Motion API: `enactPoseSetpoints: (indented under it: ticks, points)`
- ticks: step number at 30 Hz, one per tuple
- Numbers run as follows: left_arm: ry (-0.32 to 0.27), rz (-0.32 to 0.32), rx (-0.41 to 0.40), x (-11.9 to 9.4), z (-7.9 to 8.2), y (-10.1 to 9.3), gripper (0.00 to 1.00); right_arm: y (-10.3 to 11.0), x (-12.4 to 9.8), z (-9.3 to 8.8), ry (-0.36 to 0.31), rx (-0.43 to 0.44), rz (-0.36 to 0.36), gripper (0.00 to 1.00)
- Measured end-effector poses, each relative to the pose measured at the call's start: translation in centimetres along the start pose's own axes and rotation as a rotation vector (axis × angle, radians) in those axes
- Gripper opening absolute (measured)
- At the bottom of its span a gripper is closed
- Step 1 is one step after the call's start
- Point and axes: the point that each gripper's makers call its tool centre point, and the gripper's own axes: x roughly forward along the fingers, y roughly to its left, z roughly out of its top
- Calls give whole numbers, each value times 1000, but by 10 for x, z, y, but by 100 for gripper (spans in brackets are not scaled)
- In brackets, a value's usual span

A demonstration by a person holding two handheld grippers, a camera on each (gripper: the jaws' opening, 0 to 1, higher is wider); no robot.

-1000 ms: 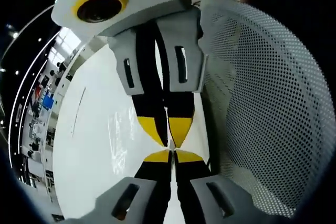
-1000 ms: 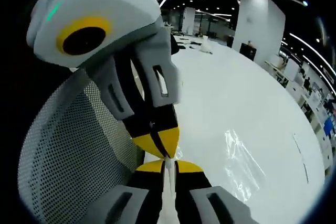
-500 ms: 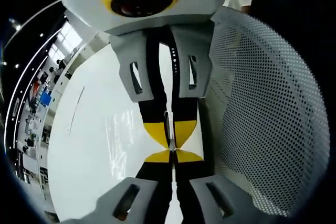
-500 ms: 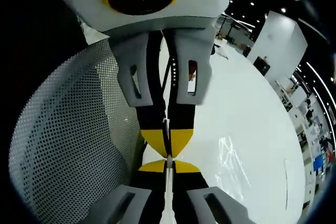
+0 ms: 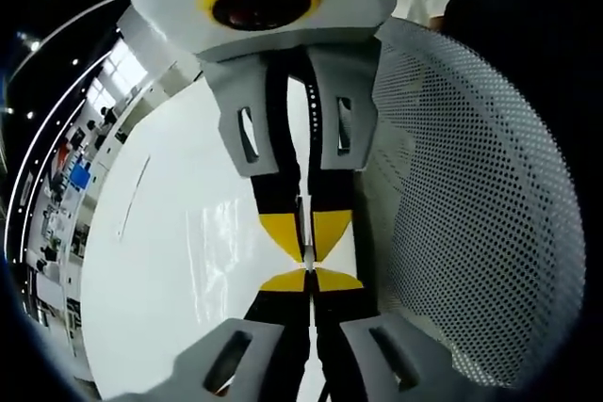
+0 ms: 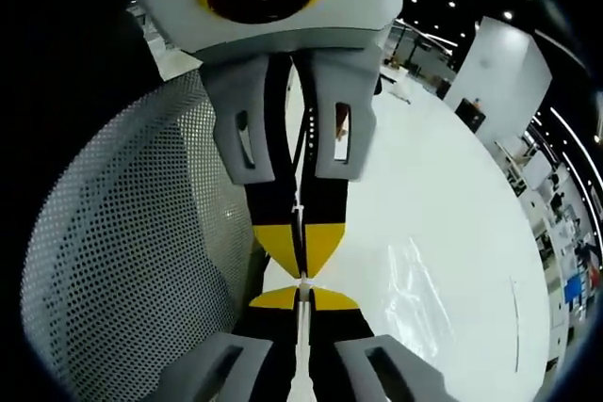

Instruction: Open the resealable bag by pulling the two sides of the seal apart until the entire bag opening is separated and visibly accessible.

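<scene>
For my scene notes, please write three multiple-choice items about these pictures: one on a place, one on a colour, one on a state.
1. In the left gripper view, on which side of the picture is the perforated basket?
A. left
B. right
C. bottom

2. What colour are the jaw tips of both grippers?
A. yellow
B. red
C. green

3. How do the two grippers stand?
A. both wide open
B. far apart from each other
C. tip to tip, jaws pressed together

Answers:
1. B, its dotted white wall lies right of the jaws.
2. A, the left gripper and the right gripper show yellow tips.
3. C, they meet over the white table, each closed on the edge of the clear bag.
</scene>
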Motion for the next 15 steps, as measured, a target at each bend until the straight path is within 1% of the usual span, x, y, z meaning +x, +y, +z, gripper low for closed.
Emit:
enactPoseSetpoints:
  ticks: [2,4,6,9,10,12,15]
  points:
    - [-4,1,-11,0,0,0,0,0,0,0,-2,-4,0,0]
    - [-10,2,-19,-1,0,0,0,-1,-1,0,-15,25,2,0]
    - [-15,4,-27,-2,0,1,0,-1,-2,1,-20,28,-1,0]
    - [-13,2,-35,0,1,-1,0,1,-2,-1,-6,25,3,0]
    - [-10,-2,-33,1,1,-2,0,2,-2,-3,6,37,11,0]
    - [-9,-7,-25,2,1,-4,0,4,-1,-4,7,35,14,0]
    - [-18,-13,-40,2,2,-6,0,6,-2,-5,10,43,16,0]
